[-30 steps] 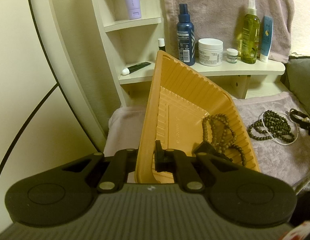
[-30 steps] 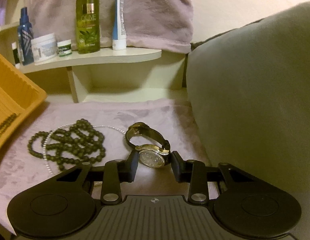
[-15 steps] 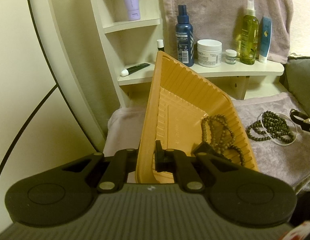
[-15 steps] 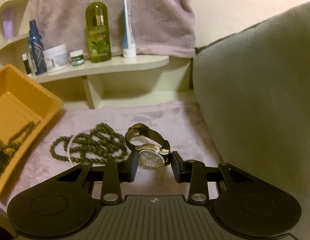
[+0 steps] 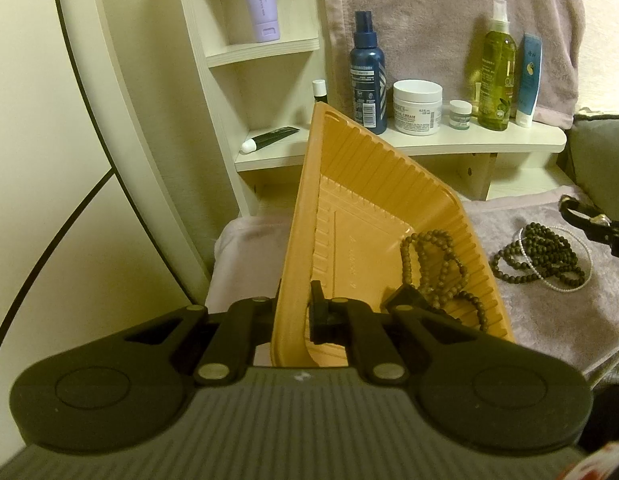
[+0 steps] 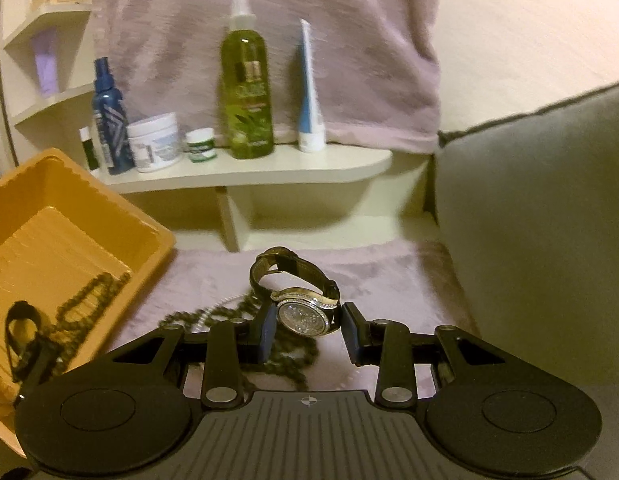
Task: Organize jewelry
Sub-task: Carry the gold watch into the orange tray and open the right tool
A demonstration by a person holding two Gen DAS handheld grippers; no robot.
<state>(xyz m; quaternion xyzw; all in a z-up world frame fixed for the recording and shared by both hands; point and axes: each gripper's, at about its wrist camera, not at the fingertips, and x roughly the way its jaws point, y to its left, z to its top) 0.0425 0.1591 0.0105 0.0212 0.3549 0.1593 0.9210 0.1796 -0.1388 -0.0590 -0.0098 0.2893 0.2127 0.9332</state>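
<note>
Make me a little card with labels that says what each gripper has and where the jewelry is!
left gripper: shut on the tray's near wall, holding it tilted
right gripper: shut on the watch, held above the cloth
in tray: brown beads
on cloth: dark beads with a white bracelet
shelf: bottles, jars and tubes
left to put away: watch, dark beads, white bracelet
</note>
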